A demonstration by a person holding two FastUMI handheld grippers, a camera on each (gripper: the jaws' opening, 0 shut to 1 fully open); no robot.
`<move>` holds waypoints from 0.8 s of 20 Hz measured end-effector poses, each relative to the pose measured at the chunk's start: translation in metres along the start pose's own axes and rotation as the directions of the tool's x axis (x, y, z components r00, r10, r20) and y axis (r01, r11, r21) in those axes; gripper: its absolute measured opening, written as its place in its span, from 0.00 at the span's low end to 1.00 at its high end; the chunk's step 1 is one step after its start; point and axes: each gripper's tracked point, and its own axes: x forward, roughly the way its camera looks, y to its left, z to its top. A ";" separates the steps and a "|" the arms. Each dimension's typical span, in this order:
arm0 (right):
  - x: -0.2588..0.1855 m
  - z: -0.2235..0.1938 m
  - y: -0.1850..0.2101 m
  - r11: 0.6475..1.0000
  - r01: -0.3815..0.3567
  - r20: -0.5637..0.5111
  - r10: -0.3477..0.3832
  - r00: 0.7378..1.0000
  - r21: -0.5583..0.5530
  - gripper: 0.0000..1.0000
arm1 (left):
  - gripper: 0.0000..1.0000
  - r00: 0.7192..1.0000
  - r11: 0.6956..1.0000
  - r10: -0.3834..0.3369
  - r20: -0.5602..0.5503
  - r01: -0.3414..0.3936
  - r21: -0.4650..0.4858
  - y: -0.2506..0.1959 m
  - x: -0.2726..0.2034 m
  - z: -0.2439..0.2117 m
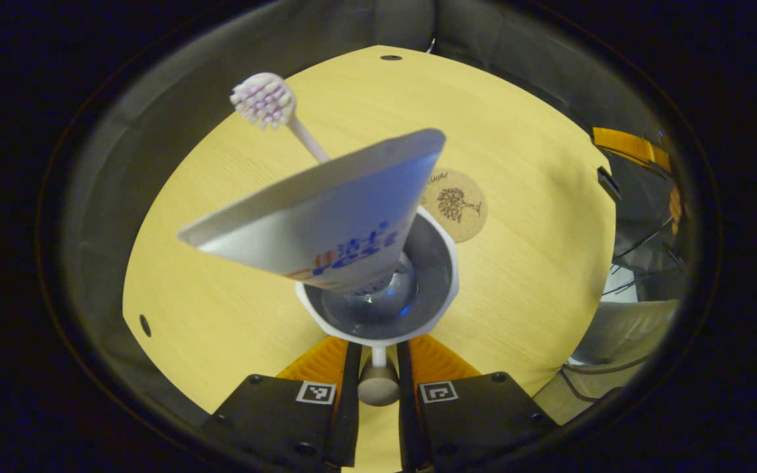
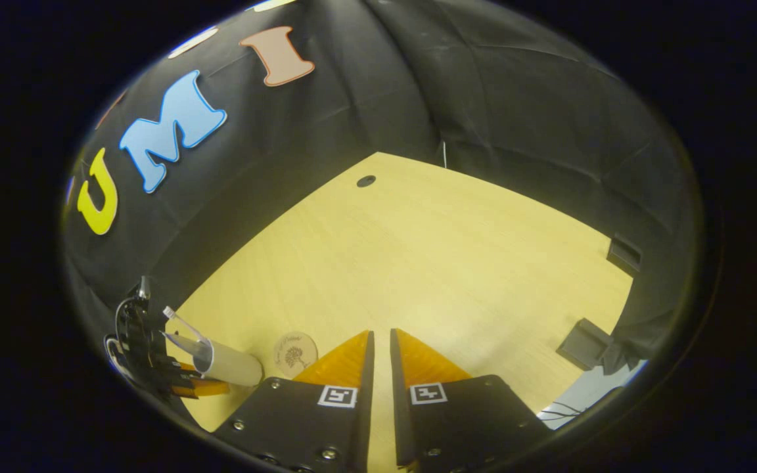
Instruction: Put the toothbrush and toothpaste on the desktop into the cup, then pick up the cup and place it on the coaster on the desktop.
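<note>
Now, on my left gripper (image 1: 378, 351) I have the fingers clamped on the cup's (image 1: 378, 289) handle, the knob of it pinched between them at the bottom of the left gripper view. From above I look into the cup: the toothbrush (image 1: 265, 102) stands in it with its bristle head up at the upper left, and the toothpaste (image 1: 326, 217) tube leans out of it, flat end fanned wide toward the camera. Just beyond the cup's rim, to the right, the coaster (image 1: 454, 205) lies on the desk (image 1: 221, 315), not under the cup. In the right gripper view I see that same cup (image 2: 227, 364) far left, held off the desk and tilted, with the coaster (image 2: 295, 353) beside it; my right gripper (image 2: 378, 341) hangs over bare desk, fingers nearly together with nothing between them.
</note>
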 end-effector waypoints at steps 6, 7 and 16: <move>-0.004 0.009 -0.006 0.999 0.029 0.012 -0.029 0.999 0.036 0.15 | 0.31 0.999 0.996 -0.022 0.037 0.019 0.087 -0.010 0.003 0.043; -0.004 0.011 -0.007 0.998 0.034 0.016 -0.035 0.999 0.044 0.15 | 0.33 0.999 0.995 -0.032 0.035 0.029 0.095 -0.013 0.005 0.047; -0.012 0.016 -0.014 0.992 0.072 0.031 -0.076 0.997 0.108 0.15 | 0.31 0.998 0.986 -0.051 0.025 0.047 0.159 -0.035 0.018 0.077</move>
